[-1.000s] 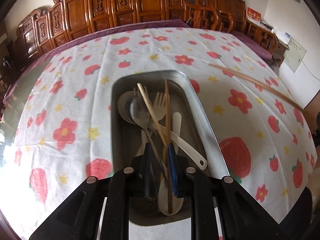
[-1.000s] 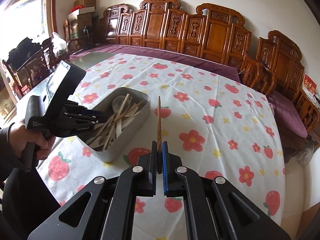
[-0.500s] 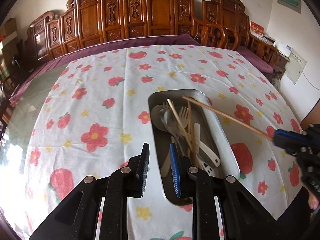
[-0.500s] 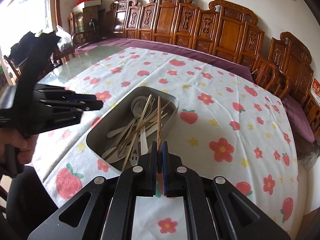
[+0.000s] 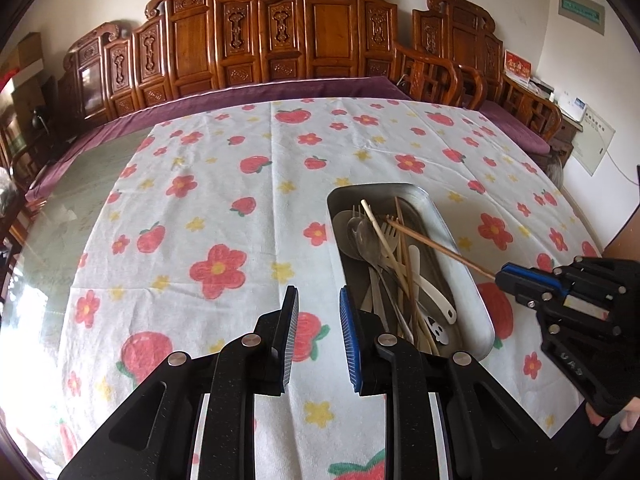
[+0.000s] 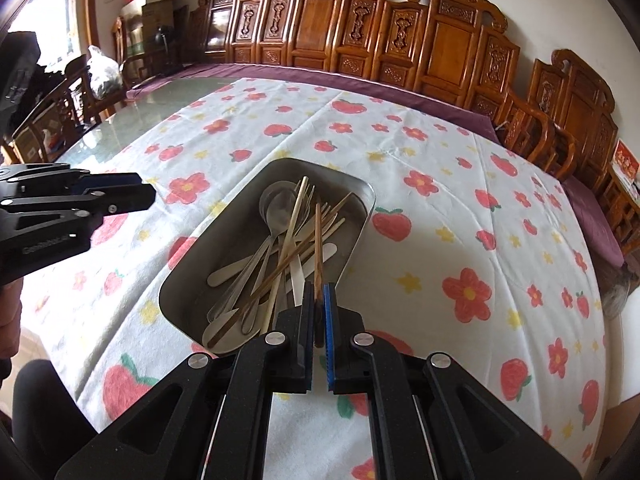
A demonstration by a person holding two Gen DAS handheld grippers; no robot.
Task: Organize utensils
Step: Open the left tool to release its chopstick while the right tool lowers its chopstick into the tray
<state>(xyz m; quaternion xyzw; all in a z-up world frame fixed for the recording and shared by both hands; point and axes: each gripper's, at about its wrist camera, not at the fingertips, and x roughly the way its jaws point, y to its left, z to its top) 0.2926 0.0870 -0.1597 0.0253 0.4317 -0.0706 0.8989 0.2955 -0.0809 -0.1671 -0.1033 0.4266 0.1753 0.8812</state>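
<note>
A metal tray [image 5: 446, 222] [image 6: 192, 276] sits on the flowered tablecloth and holds spoons, forks, a white ladle and several chopsticks. My right gripper [image 6: 318, 292] [image 5: 500, 274] is shut on a brown wooden chopstick [image 6: 318, 240] [image 5: 436, 246], whose far end reaches over the tray's contents. My left gripper [image 5: 318, 300] [image 6: 146, 196] hangs over the cloth just left of the tray, its jaws a little apart with nothing between them.
The flowered tablecloth [image 5: 216, 216] covers a glass-topped table [image 6: 160, 104]. Carved wooden chairs [image 5: 320, 36] line the far edge and the right side. A gloved hand [image 5: 624, 412] holds the right gripper at the lower right.
My left gripper let go inside the tray, rose and drew back to its left, now with nothing in it. My right gripper carried the chopstick down over the tray.
</note>
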